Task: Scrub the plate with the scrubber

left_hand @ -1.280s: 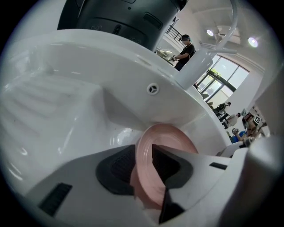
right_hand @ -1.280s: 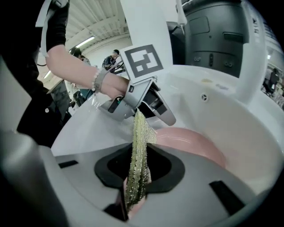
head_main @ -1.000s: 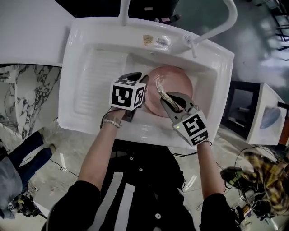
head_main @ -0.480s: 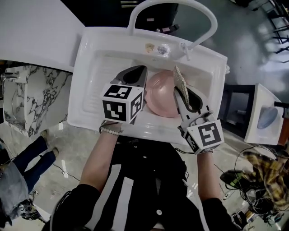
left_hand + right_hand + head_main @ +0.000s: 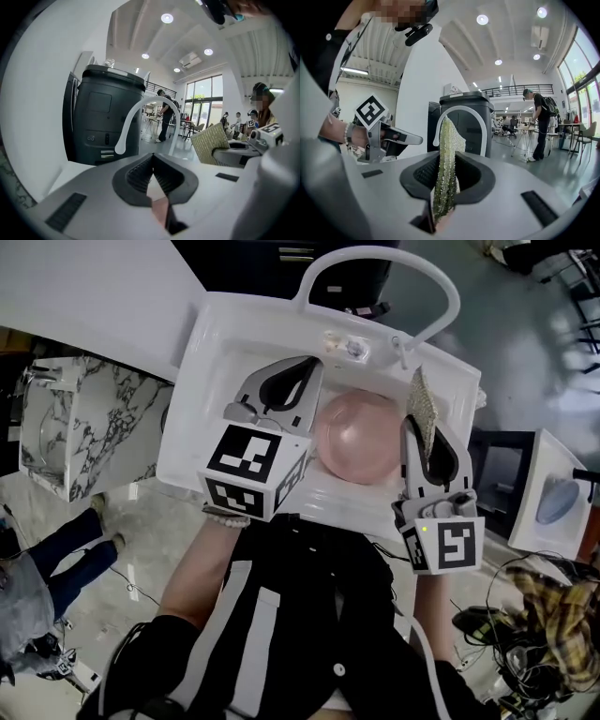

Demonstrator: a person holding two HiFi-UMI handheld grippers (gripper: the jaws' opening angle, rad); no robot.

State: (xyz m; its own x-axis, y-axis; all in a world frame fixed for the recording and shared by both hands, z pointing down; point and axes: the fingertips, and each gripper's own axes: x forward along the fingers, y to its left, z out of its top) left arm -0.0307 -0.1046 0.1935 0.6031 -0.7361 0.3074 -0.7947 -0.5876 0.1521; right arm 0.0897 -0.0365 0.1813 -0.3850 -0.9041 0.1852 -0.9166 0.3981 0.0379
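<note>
A pink plate [image 5: 361, 437] lies in the basin of the white sink [image 5: 211, 371], with nothing touching it. High above the sink's left part, my left gripper [image 5: 311, 367] is shut and holds nothing; in its own view the pads meet [image 5: 152, 159]. Over the sink's right side, my right gripper [image 5: 417, 426] is shut on a green-yellow mesh scrubber [image 5: 423, 404]. That scrubber [image 5: 446, 140] stands upright between the pads of the right gripper [image 5: 446, 161]. Both grippers point nearly level, clear of the plate.
A white arched faucet [image 5: 375, 259] stands at the sink's back, with a dark bin [image 5: 105, 115] behind it. A white counter [image 5: 84, 296] and a marble-patterned surface [image 5: 80, 418] lie to the left. Cables and cloth [image 5: 553, 615] sit on the floor at right.
Both grippers have risen from the plate towards the camera and tilted up to nearly level. The scrubber has come off the plate. The plate stays in the basin.
</note>
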